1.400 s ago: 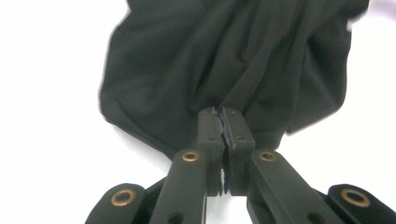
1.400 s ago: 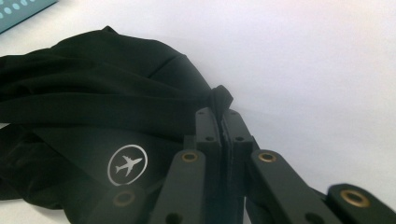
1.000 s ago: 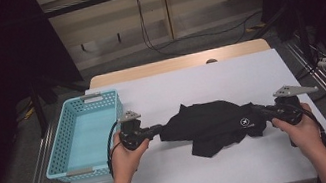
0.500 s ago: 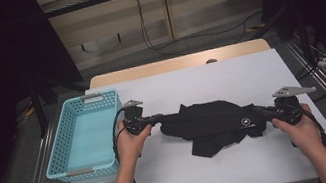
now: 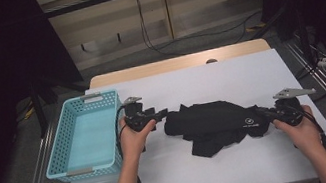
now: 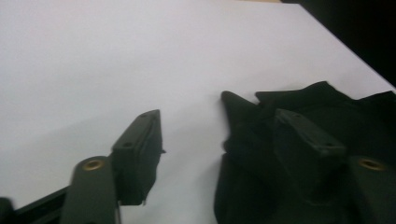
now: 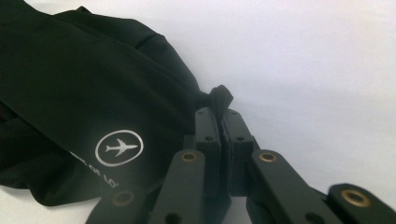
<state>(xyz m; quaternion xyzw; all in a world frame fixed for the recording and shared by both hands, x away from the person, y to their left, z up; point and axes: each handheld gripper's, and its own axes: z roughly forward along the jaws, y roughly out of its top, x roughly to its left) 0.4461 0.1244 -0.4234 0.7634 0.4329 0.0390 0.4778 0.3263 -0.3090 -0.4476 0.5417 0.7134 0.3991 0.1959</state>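
Left gripper jaws just opened off black garment; right gripper clamps it; basket holds nothing.

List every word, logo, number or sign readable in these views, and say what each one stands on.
Round white ring with an airplane silhouette inside: printed on the black garment, beside the right claw.
"OF LO": a fragment of white lettering under that emblem on the same garment; the rest is cut off by folds and the claw's arm.
The same print in the high view: too small to read.
Blue basket: no readable text.
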